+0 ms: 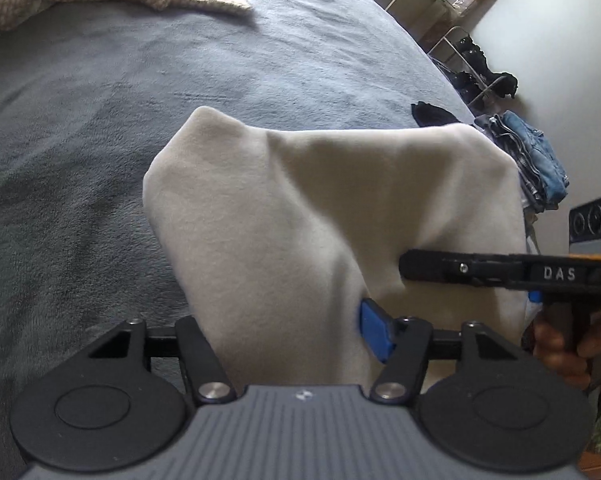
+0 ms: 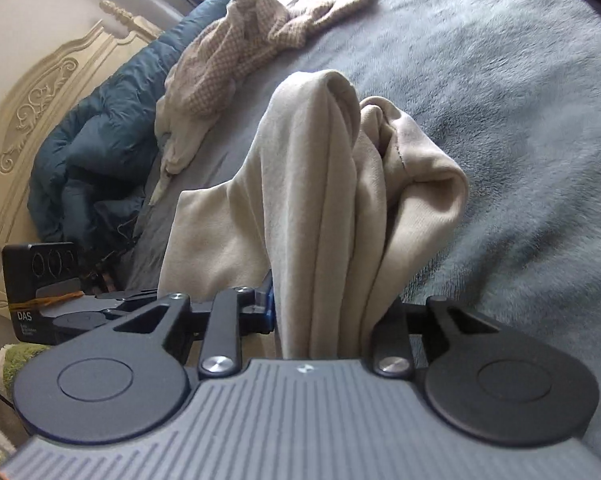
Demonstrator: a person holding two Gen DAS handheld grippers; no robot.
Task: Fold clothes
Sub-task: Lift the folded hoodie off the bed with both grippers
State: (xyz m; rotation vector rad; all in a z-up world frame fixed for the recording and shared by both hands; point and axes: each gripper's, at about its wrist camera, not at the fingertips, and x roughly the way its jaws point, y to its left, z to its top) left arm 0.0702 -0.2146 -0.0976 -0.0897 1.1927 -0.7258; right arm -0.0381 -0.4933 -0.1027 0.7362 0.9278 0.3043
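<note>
A cream garment (image 1: 300, 208) is lifted off the grey blanket (image 1: 180, 80) and hangs between both grippers. My left gripper (image 1: 288, 320) is shut on its near edge; one blue pad (image 1: 374, 330) presses the cloth, and the other finger is hidden under it. My right gripper (image 1: 408, 266) enters from the right, held by a hand (image 1: 560, 344), and bites the same garment. In the right wrist view the cream garment (image 2: 324, 200) is bunched into thick folds between the jaws of my right gripper (image 2: 328, 308), shut on it. My left gripper (image 2: 140, 295) sits at the far left.
A checked knit garment (image 2: 236, 40) lies farther up the bed beside a dark teal duvet (image 2: 100, 128) and a carved headboard (image 2: 40, 92). Folded jeans (image 1: 536, 160), a black garment (image 1: 432, 114) and a shoe rack (image 1: 472, 68) stand off the bed's far side.
</note>
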